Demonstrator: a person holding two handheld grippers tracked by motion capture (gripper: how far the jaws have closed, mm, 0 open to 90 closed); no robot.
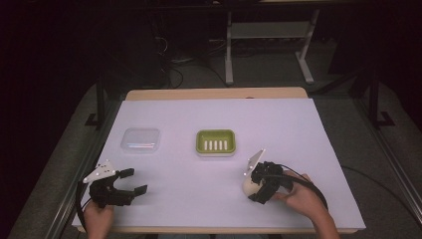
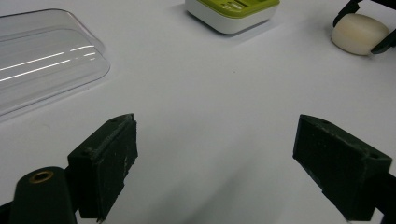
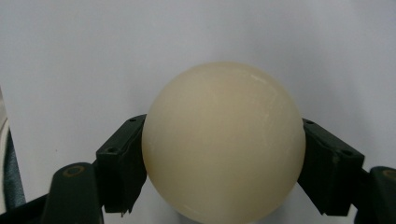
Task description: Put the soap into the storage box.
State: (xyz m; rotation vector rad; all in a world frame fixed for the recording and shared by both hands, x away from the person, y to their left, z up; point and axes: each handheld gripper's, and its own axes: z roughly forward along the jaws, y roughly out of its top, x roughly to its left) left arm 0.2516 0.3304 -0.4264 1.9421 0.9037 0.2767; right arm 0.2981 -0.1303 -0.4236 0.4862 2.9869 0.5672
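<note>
A cream, rounded bar of soap point(image 3: 224, 140) sits between the two jaws of my right gripper point(image 3: 224, 163), which press on its left and right sides. In the high view this gripper point(image 1: 254, 186) and the soap point(image 1: 247, 186) are at the table's front right, low over the white cover. The soap point(image 2: 358, 33) shows far right in the left gripper view. My left gripper point(image 1: 135, 181) rests at the front left, open, with nothing between its jaws point(image 2: 215, 158). A green and white soap dish point(image 1: 215, 132) stands mid-table, empty.
A clear plastic lid point(image 1: 141, 140) lies left of the soap dish point(image 2: 233, 11), close ahead of the left gripper point(image 2: 42, 60). White cover point(image 1: 278, 124) spans the table. Beyond the far edge are dark floor, cables and a white desk frame point(image 1: 229, 50).
</note>
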